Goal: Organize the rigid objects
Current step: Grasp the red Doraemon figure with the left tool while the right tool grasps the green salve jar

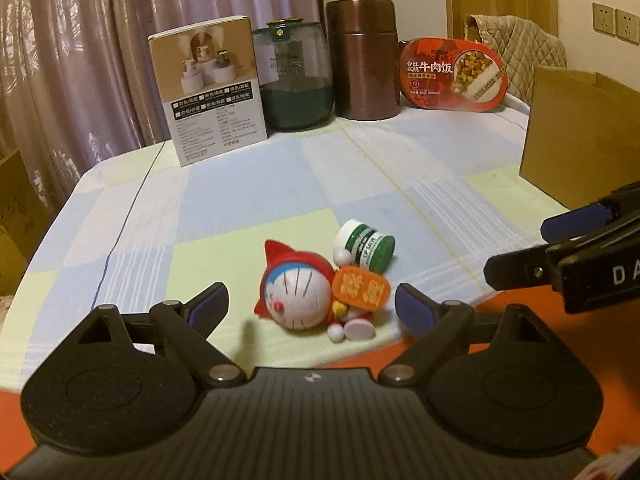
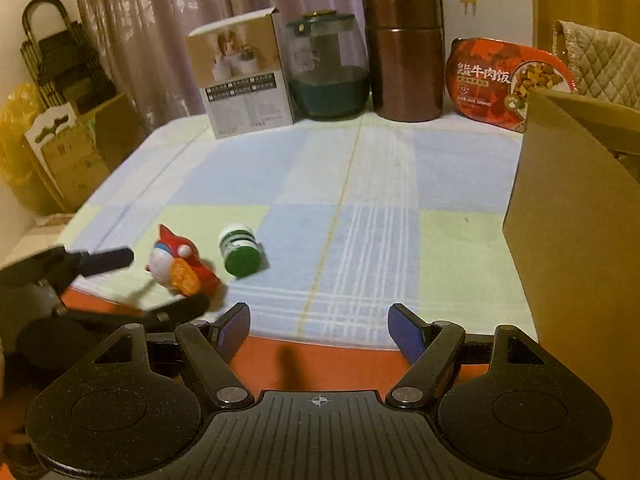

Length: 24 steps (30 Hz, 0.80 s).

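Curtains hang behind a tabletop [image 1: 248, 184] covered in a pale blue and green checked cloth, and near its front edge lie the two loose pieces of the job: a cartoon cat figurine [image 1: 304, 296] on its back, holding an orange plaque, and a small green-and-white jar [image 1: 366, 246] tipped on its side, touching or all but touching the figurine's shoulder. Both look dropped rather than set down, which is likely why they are the ones left to sort.

The left tool [image 1: 310, 306] hovers just in front of the figurine with its jaws spread wide and nothing between the pads; the toy sits squarely in line with the gap, so I judge it the next thing to be picked up. The right tool [image 2: 320, 328] is also apart at a middling width and empty, aimed at bare cloth to the right of the jar.

Further out, a tidy row stands along the back edge: a printed product box [image 1: 212, 88], a glass jar with a dark green layer in its lower half [image 1: 296, 80], a brown metal canister [image 1: 362, 60] (lid on, contents hidden) and a red ready-meal tray [image 1: 454, 76] propped upright. At the right an open cardboard box [image 2: 576, 200] stands close by; its inside cannot be seen, though it looks the probable destination
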Motion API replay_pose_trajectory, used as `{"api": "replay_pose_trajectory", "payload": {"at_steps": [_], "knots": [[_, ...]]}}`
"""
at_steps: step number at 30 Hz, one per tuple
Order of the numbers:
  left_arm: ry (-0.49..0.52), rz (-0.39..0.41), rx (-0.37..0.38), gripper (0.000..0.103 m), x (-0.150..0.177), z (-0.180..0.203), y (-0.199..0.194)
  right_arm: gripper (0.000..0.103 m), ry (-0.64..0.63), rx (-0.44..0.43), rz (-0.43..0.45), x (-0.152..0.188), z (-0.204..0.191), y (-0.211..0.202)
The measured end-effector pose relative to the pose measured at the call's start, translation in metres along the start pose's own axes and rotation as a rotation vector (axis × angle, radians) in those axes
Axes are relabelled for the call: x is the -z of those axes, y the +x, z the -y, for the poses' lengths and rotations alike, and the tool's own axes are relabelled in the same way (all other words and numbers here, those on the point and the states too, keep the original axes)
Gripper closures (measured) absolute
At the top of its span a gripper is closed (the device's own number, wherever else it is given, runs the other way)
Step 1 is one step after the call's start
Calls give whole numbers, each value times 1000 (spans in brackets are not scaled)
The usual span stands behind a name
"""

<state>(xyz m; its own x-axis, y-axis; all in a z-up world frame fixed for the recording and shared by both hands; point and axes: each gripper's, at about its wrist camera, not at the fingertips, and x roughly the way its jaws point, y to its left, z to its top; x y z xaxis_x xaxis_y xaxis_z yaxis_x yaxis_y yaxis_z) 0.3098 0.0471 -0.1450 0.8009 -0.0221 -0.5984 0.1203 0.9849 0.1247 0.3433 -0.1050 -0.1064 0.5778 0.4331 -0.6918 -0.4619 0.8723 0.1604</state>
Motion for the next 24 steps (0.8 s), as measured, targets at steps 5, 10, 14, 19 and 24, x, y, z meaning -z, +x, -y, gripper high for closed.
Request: {"api": "replay_pose_trajectory", "payload": {"at_steps": [5,10,14,19,24], "knots": [[32,-1,32,24,-1,-1,12,30,-7,18,0,0,6,8],[58,-5,31,34,3,1,17,30,6,29,-8,1,13,8],[45,-10,23,38,0,-2,9,30,10,20,-4,-1,12,8],[18,-29,-5,39,-1,-16,-6,30,-11,-15,2,-3,3,10],[-42,-26,-33,39,-4,-35,-20,30,-53,-72,27,-9,-12,17]]}}
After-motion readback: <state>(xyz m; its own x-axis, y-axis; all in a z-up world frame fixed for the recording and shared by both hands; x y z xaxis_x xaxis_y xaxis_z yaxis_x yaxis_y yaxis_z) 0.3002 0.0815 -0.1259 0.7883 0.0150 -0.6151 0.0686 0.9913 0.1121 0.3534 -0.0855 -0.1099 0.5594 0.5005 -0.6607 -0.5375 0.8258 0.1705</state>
